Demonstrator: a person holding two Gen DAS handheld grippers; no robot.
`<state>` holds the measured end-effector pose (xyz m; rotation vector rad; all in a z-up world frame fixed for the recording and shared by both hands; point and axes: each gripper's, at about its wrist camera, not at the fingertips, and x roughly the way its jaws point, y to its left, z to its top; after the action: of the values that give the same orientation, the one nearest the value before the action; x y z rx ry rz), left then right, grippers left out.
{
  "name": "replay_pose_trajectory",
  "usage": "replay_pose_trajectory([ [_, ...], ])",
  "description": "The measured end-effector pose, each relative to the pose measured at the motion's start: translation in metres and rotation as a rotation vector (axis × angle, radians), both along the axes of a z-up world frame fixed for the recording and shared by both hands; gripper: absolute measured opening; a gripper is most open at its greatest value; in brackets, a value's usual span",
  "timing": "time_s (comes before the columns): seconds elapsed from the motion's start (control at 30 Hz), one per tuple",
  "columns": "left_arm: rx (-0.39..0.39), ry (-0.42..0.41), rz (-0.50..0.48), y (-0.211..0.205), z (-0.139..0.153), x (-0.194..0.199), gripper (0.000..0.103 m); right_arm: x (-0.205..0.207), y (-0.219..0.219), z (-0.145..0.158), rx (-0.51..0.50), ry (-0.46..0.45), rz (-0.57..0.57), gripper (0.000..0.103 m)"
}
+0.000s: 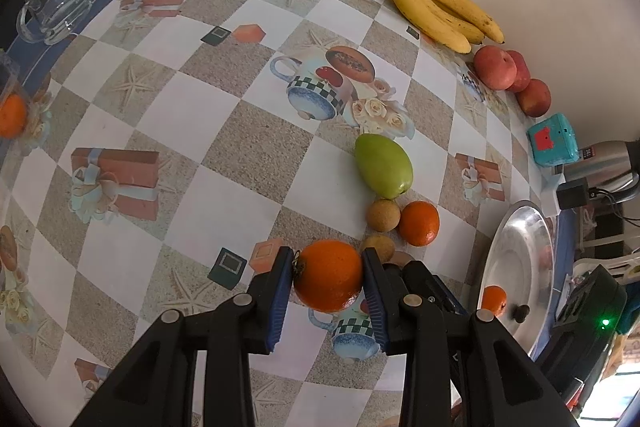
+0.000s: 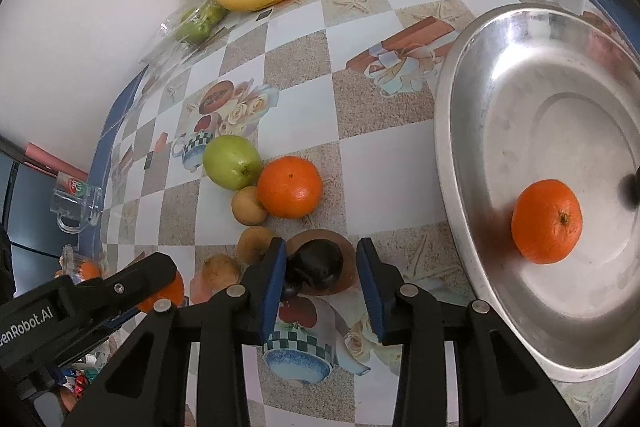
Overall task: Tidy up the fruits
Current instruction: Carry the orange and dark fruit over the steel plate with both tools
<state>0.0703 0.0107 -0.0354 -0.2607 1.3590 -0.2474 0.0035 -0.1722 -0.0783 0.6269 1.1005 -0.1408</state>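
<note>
An orange (image 1: 328,275) is clamped between the left gripper (image 1: 326,303) pads, presumably for carrying to the steel plate (image 2: 472,131). Beside that plate, a dark fruit (image 2: 316,263) is straddled by the right gripper (image 2: 320,291), touched by one pad only, not yet gripped.

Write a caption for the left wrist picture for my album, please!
Left tool squeezing an orange above the checkered tablecloth, with bananas by the wall.

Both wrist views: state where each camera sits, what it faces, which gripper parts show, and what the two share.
Left wrist: on the left gripper, looking steeply down at an orange clamped between its pads; black arms show.
Right wrist: on the right gripper, looking down at a dark fruit between its pads, touching only one; the left gripper shows.
Shared: bananas, green mango, steel tray.
</note>
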Motion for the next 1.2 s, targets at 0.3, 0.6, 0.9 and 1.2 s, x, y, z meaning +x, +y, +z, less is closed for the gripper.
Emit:
replay_pose_trajectory([
  [0.3,-0.002,0.002,0.001,0.0,0.0,0.0,0.037,-0.001,-0.002,-0.001,0.043,-0.011,-0.018,0.027],
  [0.6,-0.008,-0.001,0.004,0.001,0.0,0.0,0.037,-0.005,-0.005,0.003,0.04,-0.017,-0.029,0.027],
  [0.9,0.002,-0.01,0.001,-0.002,0.003,-0.001,0.037,-0.004,0.002,0.037,-0.165,-0.058,0.01,0.027],
  [1.2,-0.011,-0.014,-0.041,-0.016,0.008,-0.005,0.037,-0.008,0.004,0.064,-0.324,-0.091,0.022,0.027],
])
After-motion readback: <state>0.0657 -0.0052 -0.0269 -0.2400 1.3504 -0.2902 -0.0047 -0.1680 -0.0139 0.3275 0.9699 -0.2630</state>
